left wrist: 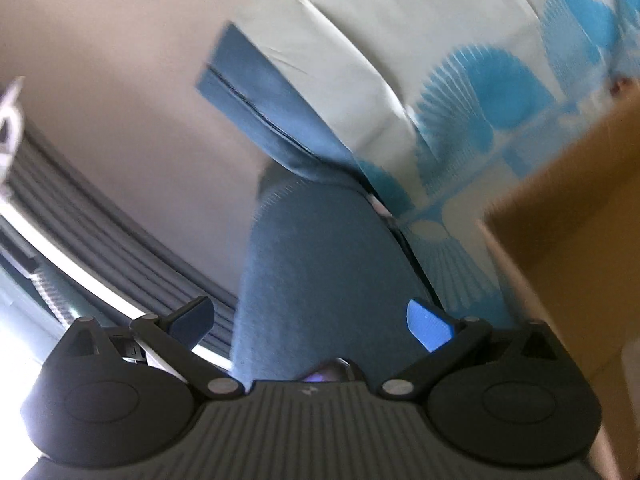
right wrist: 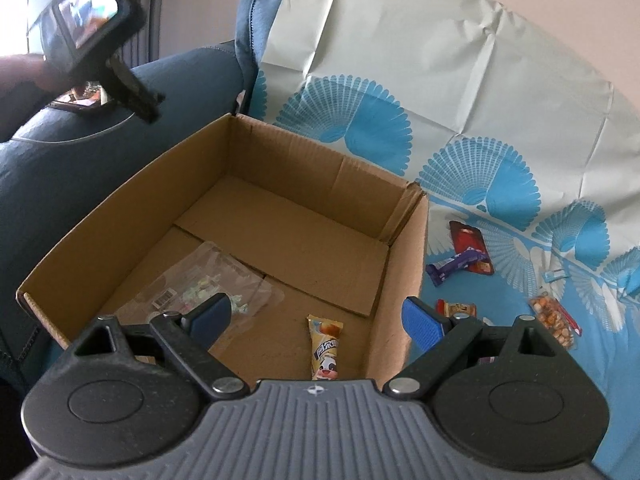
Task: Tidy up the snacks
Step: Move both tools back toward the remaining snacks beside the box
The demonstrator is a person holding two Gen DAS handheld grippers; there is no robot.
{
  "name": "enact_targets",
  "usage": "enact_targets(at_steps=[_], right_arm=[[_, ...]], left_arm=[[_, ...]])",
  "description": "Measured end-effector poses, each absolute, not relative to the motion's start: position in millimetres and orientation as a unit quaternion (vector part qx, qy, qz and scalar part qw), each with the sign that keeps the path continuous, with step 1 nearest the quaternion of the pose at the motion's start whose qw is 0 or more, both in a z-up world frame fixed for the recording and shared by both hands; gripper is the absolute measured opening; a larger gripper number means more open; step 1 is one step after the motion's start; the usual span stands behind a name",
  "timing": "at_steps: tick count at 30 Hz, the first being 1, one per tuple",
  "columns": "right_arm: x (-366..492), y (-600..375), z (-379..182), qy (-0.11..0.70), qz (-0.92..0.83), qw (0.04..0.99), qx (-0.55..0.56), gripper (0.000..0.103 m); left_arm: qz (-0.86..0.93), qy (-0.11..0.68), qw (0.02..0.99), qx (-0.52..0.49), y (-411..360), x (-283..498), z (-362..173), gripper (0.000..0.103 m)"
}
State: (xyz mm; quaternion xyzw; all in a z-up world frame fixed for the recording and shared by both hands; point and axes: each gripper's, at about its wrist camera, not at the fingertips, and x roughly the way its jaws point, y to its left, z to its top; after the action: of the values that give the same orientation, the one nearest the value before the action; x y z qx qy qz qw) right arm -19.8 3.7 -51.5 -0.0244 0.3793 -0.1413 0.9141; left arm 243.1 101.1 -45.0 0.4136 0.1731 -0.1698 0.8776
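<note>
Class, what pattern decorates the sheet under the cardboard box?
Blue fan shapes on a pale sheet, clearest in the right wrist view, beside the cardboard box.

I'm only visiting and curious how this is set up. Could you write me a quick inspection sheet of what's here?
Surface: blue fan-patterned cloth over a blue sofa.
Job's things: open cardboard box holding a clear packet and a yellow snack bar; purple bar, red packet and nut packet lie outside.
Clutter: nothing seen.
Grippers: left gripper open, empty; right gripper open, empty, over the box.
Cables: nothing seen.
Surroundings: wall, bright window.
</note>
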Motion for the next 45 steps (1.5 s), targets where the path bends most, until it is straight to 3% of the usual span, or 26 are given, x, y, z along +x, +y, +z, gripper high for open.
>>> enact_targets(at_steps=[6,11,26,35,45], right_arm=[[-25,-3,-52,0.38,-0.155,0.912,-0.022,0.093],[-32,-11,-51,0.385,-0.167,0.907,-0.016,0.093],[-56,-40,-44,0.377,-0.195,0.905,0.016,0.094],[-101,-96,-48,0.356,-0.258,0.894,0.081,0.095],[-172,-215,-72,0.305,-0.35,0.875,0.136,0.097]], left_arm=[[-0.204,0.128,0.91,0.336,98,187,13,0.103],[-0.234,0.1,0.89,0.379,84,159,3,0.103],[-0.301,0.135,0.865,0.378,55,117,-4,0.103],[-0.355,0.209,0.854,0.317,7,88,15,0.103],[-0.402,0.307,0.817,0.276,-119,58,2,0.103]])
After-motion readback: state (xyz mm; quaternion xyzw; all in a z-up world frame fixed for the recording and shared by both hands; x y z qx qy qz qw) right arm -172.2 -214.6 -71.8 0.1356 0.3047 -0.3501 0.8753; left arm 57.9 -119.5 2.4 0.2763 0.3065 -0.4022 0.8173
